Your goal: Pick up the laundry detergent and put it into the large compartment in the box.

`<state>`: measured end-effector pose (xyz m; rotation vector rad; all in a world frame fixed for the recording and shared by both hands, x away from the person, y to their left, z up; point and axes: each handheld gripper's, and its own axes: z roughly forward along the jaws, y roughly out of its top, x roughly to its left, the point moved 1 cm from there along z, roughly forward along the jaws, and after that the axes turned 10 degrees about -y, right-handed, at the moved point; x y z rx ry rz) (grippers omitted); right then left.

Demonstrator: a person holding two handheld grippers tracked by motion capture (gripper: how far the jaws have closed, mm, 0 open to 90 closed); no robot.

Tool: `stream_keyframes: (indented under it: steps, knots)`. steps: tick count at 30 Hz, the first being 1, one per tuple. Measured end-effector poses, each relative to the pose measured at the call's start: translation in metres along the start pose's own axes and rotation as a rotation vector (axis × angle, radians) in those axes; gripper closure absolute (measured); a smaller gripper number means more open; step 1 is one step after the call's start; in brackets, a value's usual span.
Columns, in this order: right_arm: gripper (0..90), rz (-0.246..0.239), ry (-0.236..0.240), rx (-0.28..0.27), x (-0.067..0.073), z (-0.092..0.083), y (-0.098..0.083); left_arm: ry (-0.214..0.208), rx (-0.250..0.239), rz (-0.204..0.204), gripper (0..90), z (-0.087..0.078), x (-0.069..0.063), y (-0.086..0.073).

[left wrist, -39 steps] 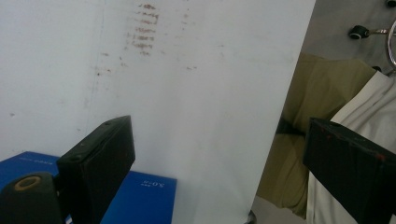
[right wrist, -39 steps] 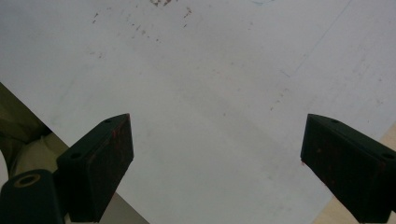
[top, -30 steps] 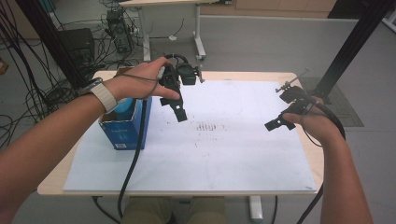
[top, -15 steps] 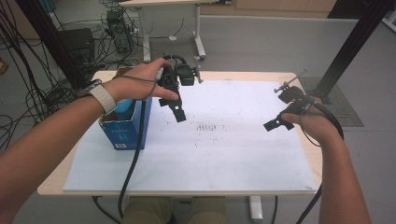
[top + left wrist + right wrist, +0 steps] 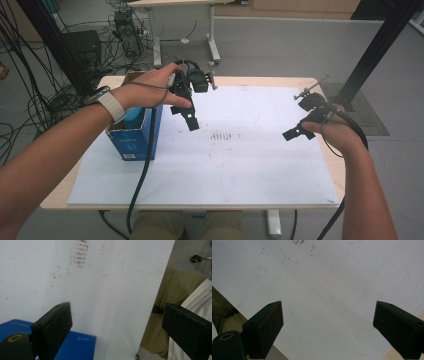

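A person sits at the near edge of a wooden table (image 5: pixel 320 82) covered by a white sheet (image 5: pixel 240 165); both forearms reach in from the near side, each hand holding a black gripper above the sheet. The left gripper (image 5: pixel 186 115) hangs over the far left part of the sheet, just right of a blue box (image 5: pixel 131 142), with the left hand (image 5: pixel 150 90) wrapped over its top and a black cable (image 5: pixel 142 175) trailing down toward the near edge; in the left gripper view its jaws stand wide apart with nothing between them, the white sheet and a corner of the blue box (image 5: pixel 80 345) lying below. The blue box stands open-topped at the left side of the sheet, near its left edge, close beside the left gripper but apart from it; the wrist with a pale watch strap (image 5: pixel 112 105) passes above it. The right gripper (image 5: pixel 300 127) hovers over the right side of the sheet, held by the right hand (image 5: pixel 327 130); in the right gripper view its jaws are likewise spread wide and hold nothing, bare sheet showing between them. A patch of small dark marks (image 5: pixel 222 136) sits on the sheet between the two grippers; the grippers are well apart from each other.
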<state>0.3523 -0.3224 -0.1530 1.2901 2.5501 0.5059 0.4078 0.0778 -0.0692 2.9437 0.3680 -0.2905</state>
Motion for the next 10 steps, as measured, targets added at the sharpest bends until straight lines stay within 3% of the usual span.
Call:
stream_keyframes:
  steps: [10]
  knots:
    - [9.2,0.002,0.003,-0.002,-0.0005,0.0015,-0.0013,0.002,0.003,-0.011,10.0,-0.0001,0.0011,0.0008]
